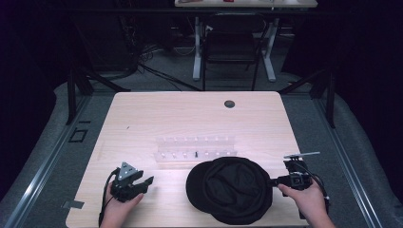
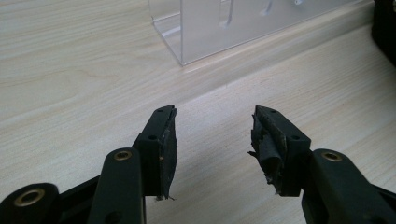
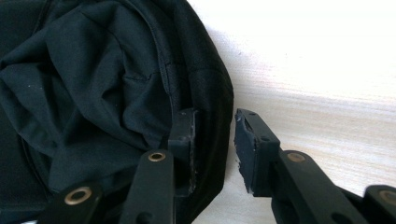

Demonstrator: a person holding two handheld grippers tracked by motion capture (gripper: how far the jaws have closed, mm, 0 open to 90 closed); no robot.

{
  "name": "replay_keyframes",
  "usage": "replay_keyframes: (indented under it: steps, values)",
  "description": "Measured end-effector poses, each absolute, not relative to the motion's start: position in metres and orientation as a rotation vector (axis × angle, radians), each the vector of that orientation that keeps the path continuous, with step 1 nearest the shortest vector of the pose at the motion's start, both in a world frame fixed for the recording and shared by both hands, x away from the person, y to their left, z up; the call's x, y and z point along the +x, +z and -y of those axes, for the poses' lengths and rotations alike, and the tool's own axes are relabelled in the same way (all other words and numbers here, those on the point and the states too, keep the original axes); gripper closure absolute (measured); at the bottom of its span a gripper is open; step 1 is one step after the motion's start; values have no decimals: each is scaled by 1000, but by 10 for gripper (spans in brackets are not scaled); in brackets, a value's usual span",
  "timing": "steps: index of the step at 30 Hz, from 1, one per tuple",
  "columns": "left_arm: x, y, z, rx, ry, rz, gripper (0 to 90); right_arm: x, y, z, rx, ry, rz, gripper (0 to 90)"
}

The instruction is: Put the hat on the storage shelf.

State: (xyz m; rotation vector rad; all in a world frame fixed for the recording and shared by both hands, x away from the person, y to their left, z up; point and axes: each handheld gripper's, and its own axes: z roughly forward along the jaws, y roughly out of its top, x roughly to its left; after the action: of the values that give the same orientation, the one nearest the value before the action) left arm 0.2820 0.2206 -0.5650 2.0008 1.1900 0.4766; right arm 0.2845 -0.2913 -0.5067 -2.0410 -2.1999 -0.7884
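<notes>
Right gripper (image 3: pixel 212 149): placed at the right edge of the black cap (image 1: pixel 230 190), at the near side of the table (image 1: pixel 142 114). Its jaws are set astride the cap's rim, one inside the crown, one outside; a gap is still seen between the outer pad and the cloth, so nothing is pinched yet. Risk judged: if the jaws are closed too shallow, only the soft lining may be caught, and the rim could slip free when lifted.

Left gripper (image 2: pixel 212 140): held low over bare wood at the near left, jaws spread, nothing between them. Frayed pad material is noted on both jaws; grip may be weakened by it.

Cap: lying upside down, opening upward, brim to the left, at the near centre-right of the table.

Clear plastic rack (image 1: pixel 196 149): standing just beyond the cap, near but apparently apart from it. Risk judged: were the cap dragged forward, the light rack could be knocked or pushed.
</notes>
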Motion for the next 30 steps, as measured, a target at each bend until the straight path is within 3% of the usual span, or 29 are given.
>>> replay_keyframes:
  steps: [20, 30]
  values:
    - [283, -566, -220, 2005, 474, -1189, 502, 300, -520, 292, -1967, -685, 2120, 763]
    - [282, -565, -220, 2004, 477, -1192, 502, 303, -522, 295, -1936, -676, 2057, 861]
